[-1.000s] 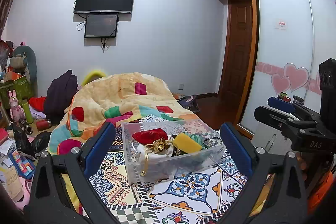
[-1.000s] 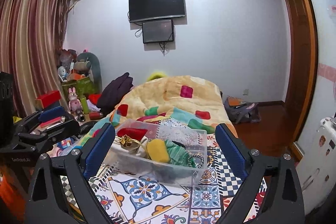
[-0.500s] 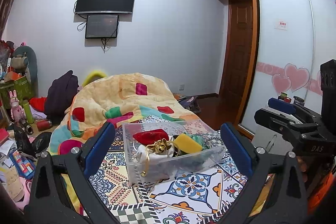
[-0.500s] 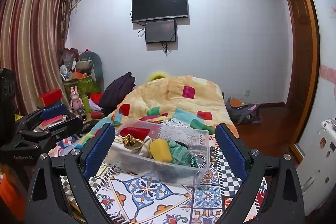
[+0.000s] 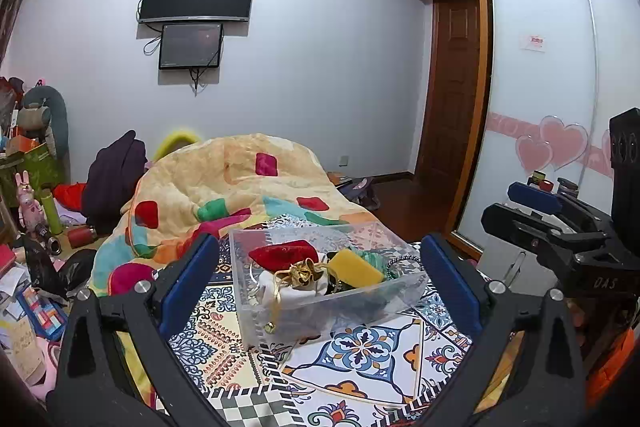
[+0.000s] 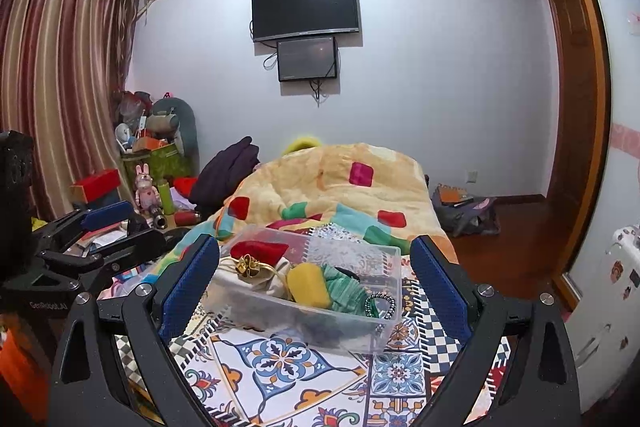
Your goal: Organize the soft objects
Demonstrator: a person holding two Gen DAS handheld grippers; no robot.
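Observation:
A clear plastic bin (image 5: 408, 285) (image 6: 384, 327) stands on the patterned bed cover (image 5: 372, 351) (image 6: 280, 359). It holds a red pouch (image 5: 286, 253) (image 6: 260, 250), a white bag with gold ties (image 5: 298, 281) (image 6: 248, 265), a yellow sponge (image 5: 358, 269) (image 6: 308, 285), a green cloth (image 6: 344, 289) and a beaded bracelet (image 6: 380, 303). My left gripper (image 5: 320, 283) is open and empty, held back from the bin. My right gripper (image 6: 316, 287) is open and empty, also short of the bin. Each gripper shows at the edge of the other's view.
A bunched yellow patchwork quilt (image 5: 236, 195) (image 6: 344, 183) lies behind the bin. Clutter, toys and boxes fill the floor at left (image 5: 32, 211) (image 6: 152, 163). A wardrobe with heart decals (image 5: 560, 107) and a wooden door (image 5: 452, 107) stand at right.
Both views have shifted only slightly; the bin sits a little nearer and lower in the right wrist view. Both grippers stay open and empty.

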